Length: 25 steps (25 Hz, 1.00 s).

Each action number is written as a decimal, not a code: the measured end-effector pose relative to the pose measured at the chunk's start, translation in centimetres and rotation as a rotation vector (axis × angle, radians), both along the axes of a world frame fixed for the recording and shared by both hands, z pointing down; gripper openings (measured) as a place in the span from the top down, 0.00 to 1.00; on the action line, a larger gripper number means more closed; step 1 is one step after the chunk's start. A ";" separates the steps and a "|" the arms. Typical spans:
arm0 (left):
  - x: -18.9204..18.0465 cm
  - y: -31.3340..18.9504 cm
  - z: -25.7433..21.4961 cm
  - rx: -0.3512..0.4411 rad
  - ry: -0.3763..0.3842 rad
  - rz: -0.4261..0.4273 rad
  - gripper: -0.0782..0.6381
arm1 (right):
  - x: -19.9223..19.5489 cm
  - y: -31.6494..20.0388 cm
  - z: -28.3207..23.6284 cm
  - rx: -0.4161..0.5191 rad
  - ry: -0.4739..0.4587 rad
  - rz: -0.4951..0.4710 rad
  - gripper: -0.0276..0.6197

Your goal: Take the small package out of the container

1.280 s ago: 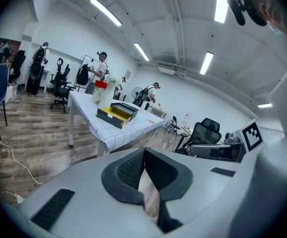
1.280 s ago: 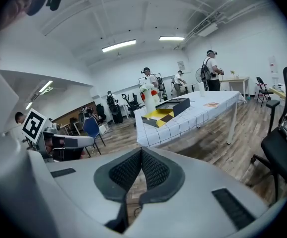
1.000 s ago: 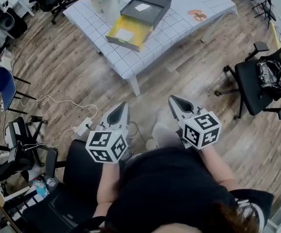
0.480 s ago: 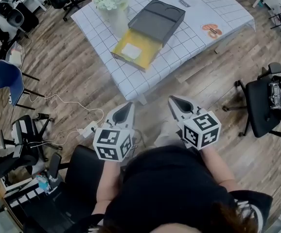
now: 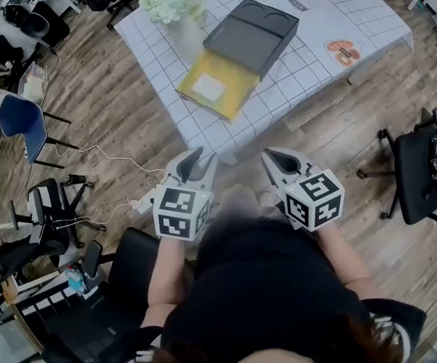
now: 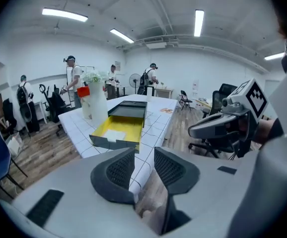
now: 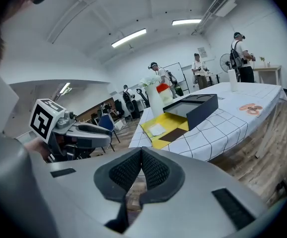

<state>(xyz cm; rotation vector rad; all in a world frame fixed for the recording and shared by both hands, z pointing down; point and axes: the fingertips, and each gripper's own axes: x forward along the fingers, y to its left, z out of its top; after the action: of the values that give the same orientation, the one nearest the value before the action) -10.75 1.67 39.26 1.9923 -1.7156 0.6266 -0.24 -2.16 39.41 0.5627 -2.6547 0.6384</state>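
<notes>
1. The left gripper (image 5: 201,159) hangs over the wooden floor, well apart from the table (image 5: 309,59). Its jaws are opening, with nothing between them.
2. The right gripper (image 5: 273,157) is level beside it, its jaws pressed together at the tips and empty.
3. On the table's checked cloth lies a dark grey container (image 5: 252,32) with its yellow drawer (image 5: 230,100) pulled out toward the grippers.
4. The small package (image 5: 209,88), white and flat, lies inside that drawer.
5. A vase of flowers (image 5: 175,2) stands just beside the drawer, to its left.
6. A black office chair (image 5: 423,169) stands to the right. A blue chair (image 5: 22,119) and a power strip with cables (image 5: 139,203) are on the left.
</notes>
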 end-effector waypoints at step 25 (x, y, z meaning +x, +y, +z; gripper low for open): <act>-6.9 -17.2 5.6 -0.276 -0.271 0.503 0.59 | -5.8 -12.9 2.6 -0.088 0.116 0.173 0.93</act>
<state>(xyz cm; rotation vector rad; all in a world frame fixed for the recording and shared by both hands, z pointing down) -17.66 -15.58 44.85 2.2131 -1.1649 1.2781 -6.00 -15.08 41.97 0.7847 -2.4750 0.7440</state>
